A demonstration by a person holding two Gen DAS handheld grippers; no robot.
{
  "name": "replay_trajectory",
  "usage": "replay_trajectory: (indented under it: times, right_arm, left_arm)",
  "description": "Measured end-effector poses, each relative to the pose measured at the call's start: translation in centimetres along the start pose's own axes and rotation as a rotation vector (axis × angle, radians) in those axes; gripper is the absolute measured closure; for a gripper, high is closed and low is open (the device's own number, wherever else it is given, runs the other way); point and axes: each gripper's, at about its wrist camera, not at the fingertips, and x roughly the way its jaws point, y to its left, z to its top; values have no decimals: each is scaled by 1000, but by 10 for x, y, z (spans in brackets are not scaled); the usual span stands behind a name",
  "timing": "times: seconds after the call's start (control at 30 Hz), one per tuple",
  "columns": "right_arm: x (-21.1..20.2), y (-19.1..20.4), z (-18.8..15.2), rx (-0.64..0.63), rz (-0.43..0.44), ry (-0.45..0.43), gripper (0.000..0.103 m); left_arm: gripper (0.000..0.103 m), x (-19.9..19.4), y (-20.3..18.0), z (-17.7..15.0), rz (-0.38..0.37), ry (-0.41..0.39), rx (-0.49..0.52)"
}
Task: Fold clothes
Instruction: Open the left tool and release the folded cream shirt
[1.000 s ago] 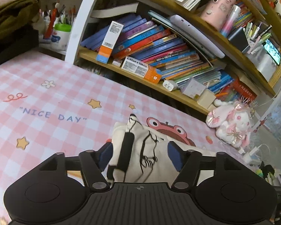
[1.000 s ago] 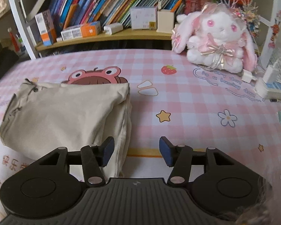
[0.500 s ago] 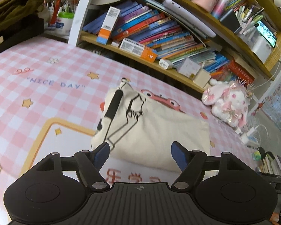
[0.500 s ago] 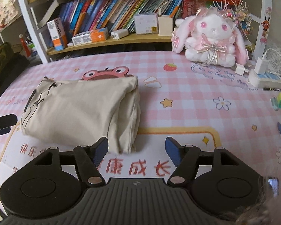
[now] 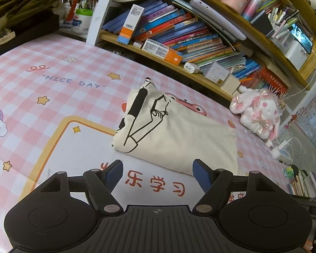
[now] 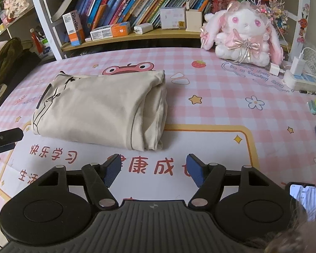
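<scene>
Right wrist view: one folded cream T-shirt lies on the tabletop; two grippers, left gripper and right gripper, gape wide, empty, near it.

Left wrist view looks rightward across the table; right wrist view faces the shelves; both share the folded shirt.

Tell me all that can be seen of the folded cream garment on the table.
The cream garment looks like soft cotton, folded into a thick, roughly rectangular bundle with several layers showing at its right edge. A black line drawing is printed near its left end. It lies flat on the pink checked table mat, partly covering a frog picture. Nothing else touches it: the left gripper and the right gripper are both open and apart from it.
</scene>
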Motion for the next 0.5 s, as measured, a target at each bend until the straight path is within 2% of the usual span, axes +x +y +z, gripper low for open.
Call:
replay_trajectory:
  times: [0.5]
  right_arm:
    - [3, 0, 3, 13, 11, 8, 36]
  left_arm:
    - [28, 1, 9, 6, 10, 1, -19]
